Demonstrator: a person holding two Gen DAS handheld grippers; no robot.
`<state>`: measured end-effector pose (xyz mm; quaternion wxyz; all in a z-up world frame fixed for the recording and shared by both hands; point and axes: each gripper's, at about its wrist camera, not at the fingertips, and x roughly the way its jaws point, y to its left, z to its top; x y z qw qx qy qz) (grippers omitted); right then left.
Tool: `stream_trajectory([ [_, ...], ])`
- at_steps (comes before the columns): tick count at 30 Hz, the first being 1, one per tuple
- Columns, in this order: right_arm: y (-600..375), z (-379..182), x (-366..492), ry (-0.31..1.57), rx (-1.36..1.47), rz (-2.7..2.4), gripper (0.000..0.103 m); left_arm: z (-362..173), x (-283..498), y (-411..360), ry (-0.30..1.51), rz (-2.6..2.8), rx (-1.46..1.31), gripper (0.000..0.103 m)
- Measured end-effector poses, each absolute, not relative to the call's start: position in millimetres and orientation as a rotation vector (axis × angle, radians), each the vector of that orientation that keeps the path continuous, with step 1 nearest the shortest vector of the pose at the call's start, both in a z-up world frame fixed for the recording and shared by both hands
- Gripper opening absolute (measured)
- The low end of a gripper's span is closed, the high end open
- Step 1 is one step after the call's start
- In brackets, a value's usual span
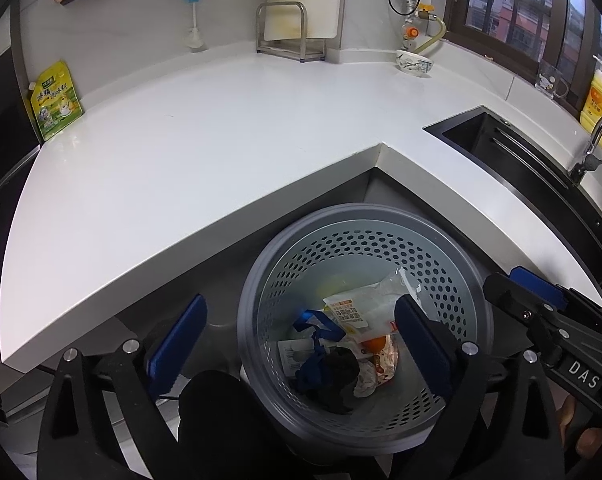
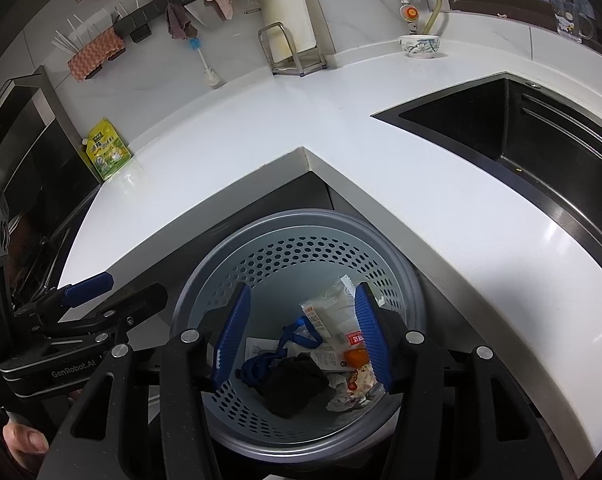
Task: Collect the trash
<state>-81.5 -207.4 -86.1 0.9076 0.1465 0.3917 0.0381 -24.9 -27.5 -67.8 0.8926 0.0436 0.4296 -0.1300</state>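
A grey perforated waste bin (image 1: 365, 216) stands on the floor in the inner corner of the white counter (image 1: 205, 152); it also shows in the right wrist view (image 2: 301, 220). Inside lie a white snack wrapper (image 1: 361, 304), a blue strap (image 1: 315, 326), a black cloth (image 1: 337, 376) and a crumpled orange-printed wrapper (image 1: 381, 356). My left gripper (image 1: 301, 348) hangs open and empty over the bin's left rim. My right gripper (image 2: 303, 340) is open and empty directly above the bin; it also shows at the right of the left wrist view (image 1: 541, 304).
A yellow-green seasoning pouch (image 1: 55, 100) leans at the counter's far left. A rack with a cutting board (image 1: 291, 28), a patterned bowl (image 1: 415, 63), a glass mug (image 1: 551, 80) and a yellow detergent bottle (image 1: 599, 102) stand at the back. A black sink (image 2: 541, 140) lies right.
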Motion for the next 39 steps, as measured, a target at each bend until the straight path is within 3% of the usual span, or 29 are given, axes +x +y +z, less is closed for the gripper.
stream_trajectory([
  [39,-202.8,-89.9,-82.2,0.826,0.265,0.064,0.053,-70.7,-19.7,-25.2,0.91,-0.172,0.107,0.097],
])
